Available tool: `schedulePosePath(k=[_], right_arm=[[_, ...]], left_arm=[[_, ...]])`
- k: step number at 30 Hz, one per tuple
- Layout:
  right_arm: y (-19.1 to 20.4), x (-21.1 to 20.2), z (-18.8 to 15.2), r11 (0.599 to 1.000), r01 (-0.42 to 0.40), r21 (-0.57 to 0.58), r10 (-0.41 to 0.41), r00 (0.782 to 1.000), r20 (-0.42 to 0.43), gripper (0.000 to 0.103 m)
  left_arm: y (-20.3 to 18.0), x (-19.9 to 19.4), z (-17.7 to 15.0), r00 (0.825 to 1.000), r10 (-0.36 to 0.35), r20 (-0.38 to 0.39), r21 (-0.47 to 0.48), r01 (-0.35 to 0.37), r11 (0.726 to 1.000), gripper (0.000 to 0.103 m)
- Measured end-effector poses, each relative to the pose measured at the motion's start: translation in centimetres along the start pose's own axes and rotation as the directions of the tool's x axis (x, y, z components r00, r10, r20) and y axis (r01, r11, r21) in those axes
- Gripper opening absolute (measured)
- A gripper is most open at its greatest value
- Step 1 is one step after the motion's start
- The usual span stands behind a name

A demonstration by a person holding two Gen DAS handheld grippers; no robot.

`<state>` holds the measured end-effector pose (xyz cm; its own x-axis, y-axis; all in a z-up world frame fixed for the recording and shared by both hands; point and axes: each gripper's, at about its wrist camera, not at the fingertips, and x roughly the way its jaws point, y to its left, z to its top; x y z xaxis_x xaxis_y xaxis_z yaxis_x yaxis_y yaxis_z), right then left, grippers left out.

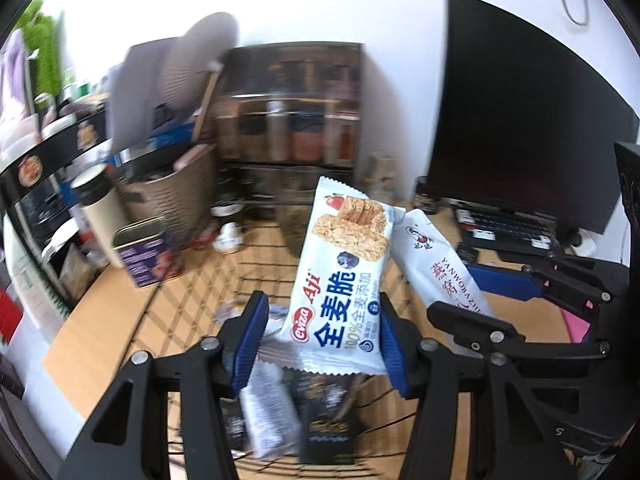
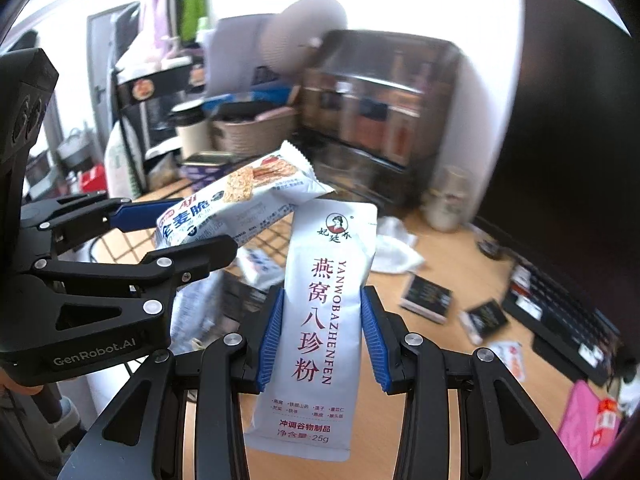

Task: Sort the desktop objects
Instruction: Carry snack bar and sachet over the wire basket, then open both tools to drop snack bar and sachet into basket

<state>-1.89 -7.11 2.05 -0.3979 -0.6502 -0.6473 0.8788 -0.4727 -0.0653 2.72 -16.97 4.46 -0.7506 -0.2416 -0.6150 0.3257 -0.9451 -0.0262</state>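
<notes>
A white and blue cereal-bar wrapper printed with oat bars (image 1: 344, 276) stands clamped between the blue ribbed pads of the left gripper (image 1: 320, 340), lifted above a black wire basket (image 1: 224, 264) on the light wooden desk (image 1: 112, 320). Just to its right, a white powder sachet with dark red lettering (image 2: 320, 320) is gripped upright by the right gripper (image 2: 322, 336), its pads pressing both long edges. The tops of the two packets nearly meet. More sachets (image 1: 268, 412) lie in the basket below. To the far left stand a purple tin (image 1: 146, 254) and a woven beige bin (image 1: 176, 196); to the right, a dark monitor (image 1: 520, 120) above a black keyboard (image 1: 508, 228).
</notes>
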Motion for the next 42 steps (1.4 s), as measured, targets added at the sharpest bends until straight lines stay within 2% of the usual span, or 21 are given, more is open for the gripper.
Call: schedulePosePath(k=[8, 13, 22, 24, 25, 27, 30, 42], right_arm=[[4.7, 3.2, 1.4, 0.996, -0.071, -0.061, 0.069, 0.997, -0.026, 0.039], [6.3, 4.5, 1.7, 0.993, -0.089, -0.080, 0.086, 0.995, -0.046, 0.039], [7.0, 5.2, 1.8, 0.993, -0.096, -0.074, 0.092, 0.994, -0.053, 0.039], [6.8, 5.2, 1.9, 0.993, -0.102, -0.060, 0.099, 0.994, -0.053, 0.042], [6.7, 5.2, 1.9, 0.993, -0.099, -0.058, 0.096, 0.994, -0.052, 0.048], [6.3, 5.0, 1.9, 0.996, -0.072, -0.050, 0.070, 0.997, -0.042, 0.055], [5.7, 4.6, 1.9, 0.997, -0.071, -0.030, 0.070, 0.997, -0.031, 0.063], [4.3, 3.6, 1.4, 0.999, -0.045, -0.018, 0.045, 0.999, -0.024, 0.063]], left_arm=[[5.5, 0.1, -1.9, 0.997, 0.068, -0.031, -0.081, -0.071, 0.994, 0.059], [7.2, 0.5, -2.8, 0.995, 0.084, -0.049, -0.109, -0.089, 0.990, 0.059], [8.0, 0.5, -3.0, 0.994, 0.092, -0.055, -0.127, -0.098, 0.987, 0.059], [8.1, 0.6, -2.9, 0.994, 0.085, -0.062, -0.135, -0.093, 0.986, 0.063], [8.2, 0.7, -2.9, 0.994, 0.082, -0.069, -0.144, -0.091, 0.985, 0.071], [8.4, 0.8, -2.8, 0.992, 0.100, -0.075, -0.152, -0.110, 0.982, 0.077], [8.3, 0.6, -2.7, 0.994, 0.095, -0.063, -0.152, -0.103, 0.983, 0.078], [6.7, 0.5, -2.2, 0.996, 0.072, -0.055, -0.120, -0.079, 0.990, 0.078]])
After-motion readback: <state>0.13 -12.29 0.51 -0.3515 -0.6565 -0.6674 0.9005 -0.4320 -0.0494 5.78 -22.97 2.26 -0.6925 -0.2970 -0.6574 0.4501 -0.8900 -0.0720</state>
